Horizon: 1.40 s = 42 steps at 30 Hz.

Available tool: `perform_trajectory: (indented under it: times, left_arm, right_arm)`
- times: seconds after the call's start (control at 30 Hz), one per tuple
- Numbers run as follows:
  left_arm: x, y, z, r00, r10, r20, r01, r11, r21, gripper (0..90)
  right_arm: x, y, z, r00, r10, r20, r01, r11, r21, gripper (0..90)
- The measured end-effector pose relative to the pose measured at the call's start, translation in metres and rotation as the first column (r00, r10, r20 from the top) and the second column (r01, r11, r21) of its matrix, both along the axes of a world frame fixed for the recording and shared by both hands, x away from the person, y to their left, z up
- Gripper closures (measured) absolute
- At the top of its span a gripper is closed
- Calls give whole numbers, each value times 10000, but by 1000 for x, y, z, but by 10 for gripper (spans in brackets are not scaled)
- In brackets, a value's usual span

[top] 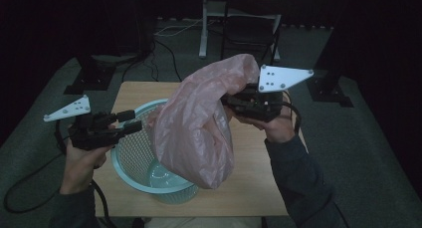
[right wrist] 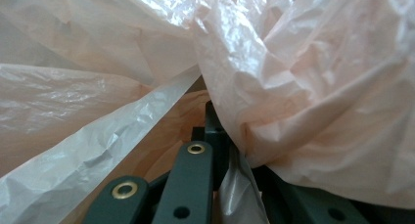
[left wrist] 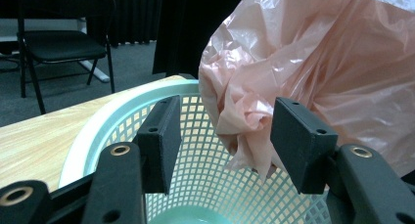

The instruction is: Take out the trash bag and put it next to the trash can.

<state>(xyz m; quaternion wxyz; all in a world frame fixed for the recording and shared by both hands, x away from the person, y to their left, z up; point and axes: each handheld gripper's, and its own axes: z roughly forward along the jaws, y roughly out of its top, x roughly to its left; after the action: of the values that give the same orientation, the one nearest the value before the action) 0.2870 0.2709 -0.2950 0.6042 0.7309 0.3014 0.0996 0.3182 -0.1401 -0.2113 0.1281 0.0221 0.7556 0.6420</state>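
Pink plastic bag point(top: 199, 123), thin, crinkly, translucent, hangs over the pale-green mesh wastebasket point(top: 130, 153) on the wooden table point(top: 249, 188); looks like a liner going in. Its top is up at the R side and its body droops down-left toward the basket mouth, so the long axis runs diagonal, high right to low left. Right gripper point(top: 234, 102) holds that upper end, jaws clamped together on a pinch of film; in the right gripper view the plastic point(right wrist: 293, 87) bunches right at the closed jaws. Left gripper point(top: 133, 121) sits at the basket's near-left rim, jaws apart, nothing pinched. In the left gripper view a crumpled fold of the bag point(left wrist: 244, 121) lies just ahead, between the 2 pads point(left wrist: 159, 136) but not touching them. So the L hand is nearer the free edge: prob. a short push fwd, then close.
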Motion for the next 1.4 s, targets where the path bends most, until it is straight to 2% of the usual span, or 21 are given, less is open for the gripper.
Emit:
perform_trajectory:
  times: [0.27, 0.53, 1.4]
  left_arm:
    - [-1, 1, 0, 10000, 27, 22, -27, 10000, -41, 452]
    - [-2, 3, 1, 10000, 35, 56, -35, 10000, -65, 452]
    - [-1, 3, 0, 10000, 62, 24, -61, 9999, -107, 452]
  right_arm:
    - [-2, 11, 7, 9997, 240, 109, -241, 9997, 24, 854]
    - [-7, 14, 15, 9991, 344, 252, -346, 9994, 78, 854]
    - [-16, -12, 27, 9986, 169, 500, -180, 9996, 212, 853]
